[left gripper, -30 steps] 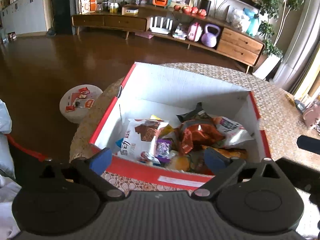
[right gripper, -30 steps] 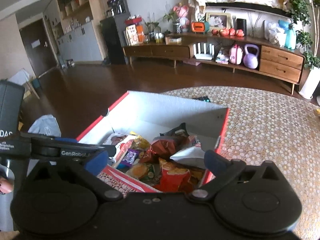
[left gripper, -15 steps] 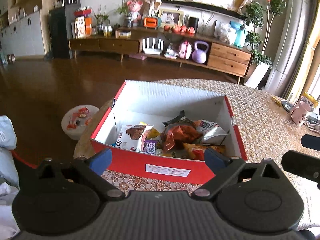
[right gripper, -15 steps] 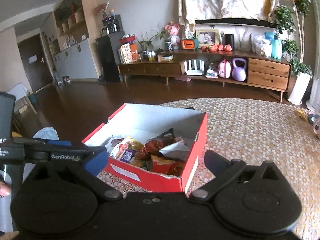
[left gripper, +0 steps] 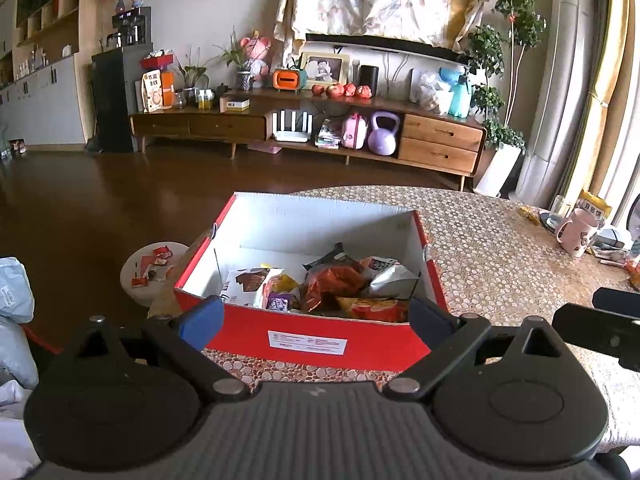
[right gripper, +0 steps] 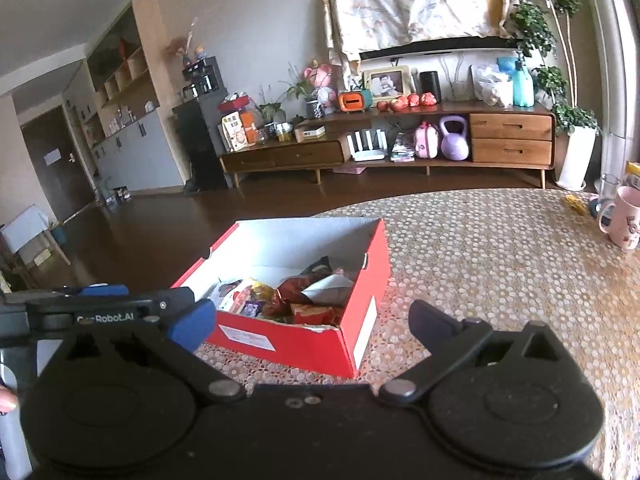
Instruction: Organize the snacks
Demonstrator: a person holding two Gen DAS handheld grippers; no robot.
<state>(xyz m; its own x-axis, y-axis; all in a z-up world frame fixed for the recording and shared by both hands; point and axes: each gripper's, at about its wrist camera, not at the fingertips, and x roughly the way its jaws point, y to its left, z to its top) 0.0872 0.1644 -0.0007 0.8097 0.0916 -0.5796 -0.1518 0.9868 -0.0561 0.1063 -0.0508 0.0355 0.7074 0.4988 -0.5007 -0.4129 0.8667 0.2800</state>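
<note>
Both my left jaws (left gripper: 312,316) and right jaws (right gripper: 312,322) hung spread and empty; the red shoebox (left gripper: 312,336) of snack packets (left gripper: 340,284) sat on the worktop (left gripper: 500,248) dead ahead of my left, its long side facing me, left nearer

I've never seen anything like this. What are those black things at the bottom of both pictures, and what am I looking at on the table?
There is no robot here: a person holds a two-finger claw in each hand, each with a wide-angle camera looking out along its fingers. One picture is from the left claw, the other from the right claw. Both claws are open and hold nothing. Ahead, on a table with a pebble-patterned cover, stands an open red cardboard box with snack packets piled inside. At the far right of the table stands a pink mug. In the right claw's picture, the left claw shows at the left edge.
</note>
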